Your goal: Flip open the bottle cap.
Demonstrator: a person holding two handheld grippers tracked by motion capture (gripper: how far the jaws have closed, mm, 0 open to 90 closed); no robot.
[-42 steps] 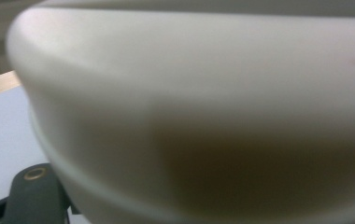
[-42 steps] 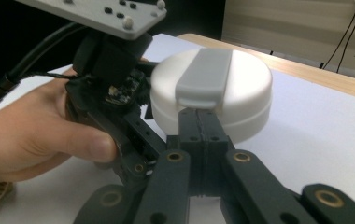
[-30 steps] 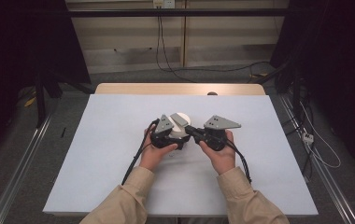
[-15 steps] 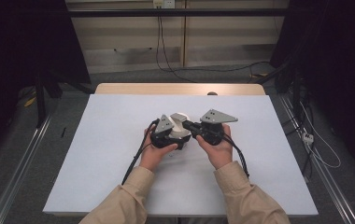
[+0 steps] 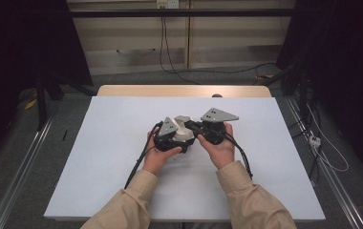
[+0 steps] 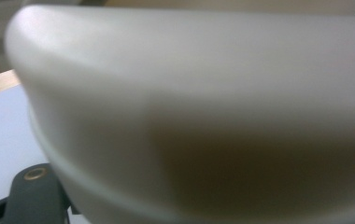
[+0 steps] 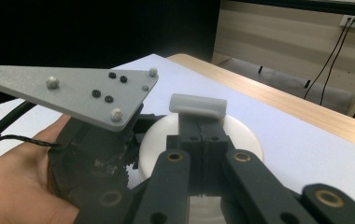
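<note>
The right gripper (image 7: 199,128), jaws clamped on the grey lid knob (image 7: 198,105), needed a straight lift while the left gripper (image 5: 170,138), its jaw state impossible to tell, steadied the white container (image 7: 241,133) mid-tabletop (image 5: 98,157).

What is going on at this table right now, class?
A person works over a white-covered table with a hand-held gripper in each hand. The left hand-held gripper is pressed against a round white container. The right hand-held gripper has its jaws closed on the pale grey tab on top of it.

Left gripper (image 5: 176,135), right gripper (image 5: 199,128): jaws together.
</note>
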